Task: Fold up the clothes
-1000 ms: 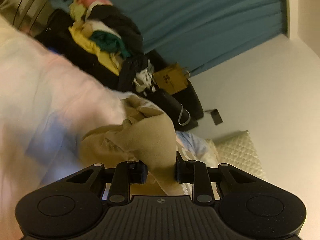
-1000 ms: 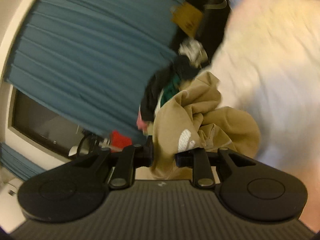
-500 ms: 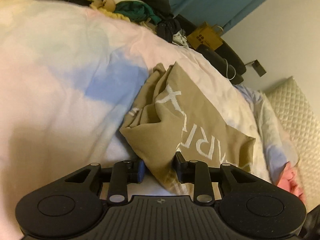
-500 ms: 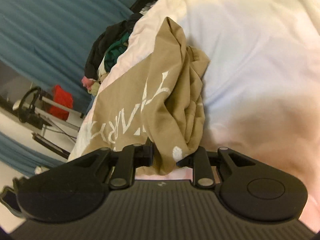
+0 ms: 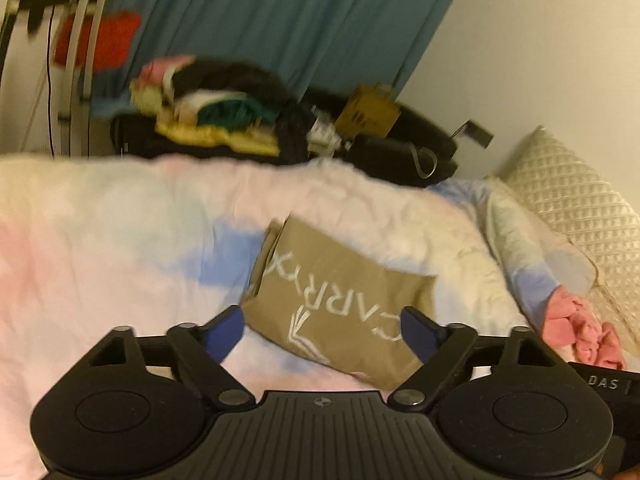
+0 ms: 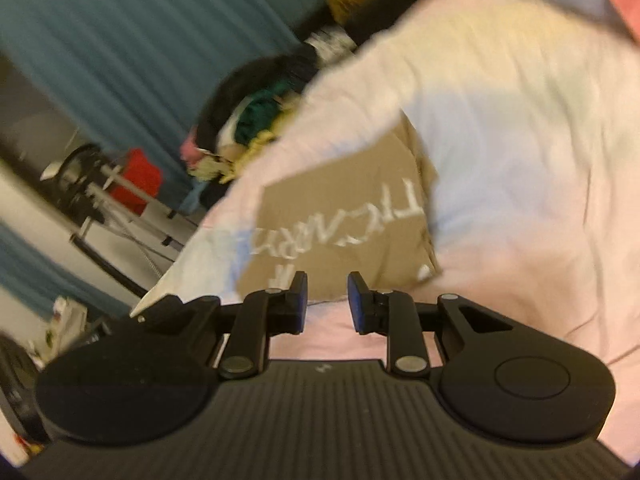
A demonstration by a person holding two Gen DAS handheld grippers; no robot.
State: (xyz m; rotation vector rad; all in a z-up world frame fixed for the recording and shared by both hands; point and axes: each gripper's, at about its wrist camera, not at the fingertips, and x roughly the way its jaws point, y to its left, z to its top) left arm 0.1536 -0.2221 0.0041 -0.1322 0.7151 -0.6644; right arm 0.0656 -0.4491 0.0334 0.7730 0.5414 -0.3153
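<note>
On the left, the left gripper (image 5: 322, 330) hangs with its blue-padded jaws spread wide, nothing between them, the near edge of the tan cotton garment with white lettering (image 5: 340, 300) lying in the gap ahead. That garment rests as a compact folded rectangle on the pastel pink, blue and white duvet (image 5: 120, 248) of the bed, apparently laid flat there so the fold holds under its own weight. The wide jaws suit a release; I judge this garment's fold done or nearly so.

To the right, the right gripper (image 6: 327, 300) is also empty, its jaws parted to a narrower gap, hovering just short of the garment's (image 6: 340, 216) near edge without touching it.

The left wrist view alone shows the quilted cream pillow (image 5: 576, 208) and a crumpled pink cloth (image 5: 580, 332) at the bed's right side, and it sets the pile of mixed clothes (image 5: 208, 112) level behind the bed against the teal curtain (image 5: 280, 20). The right wrist view, tilted and blurred, adds the garment's layered side edge, showing several thicknesses stacked, and a metal rack with something red (image 6: 136, 184) beside the bed.
</note>
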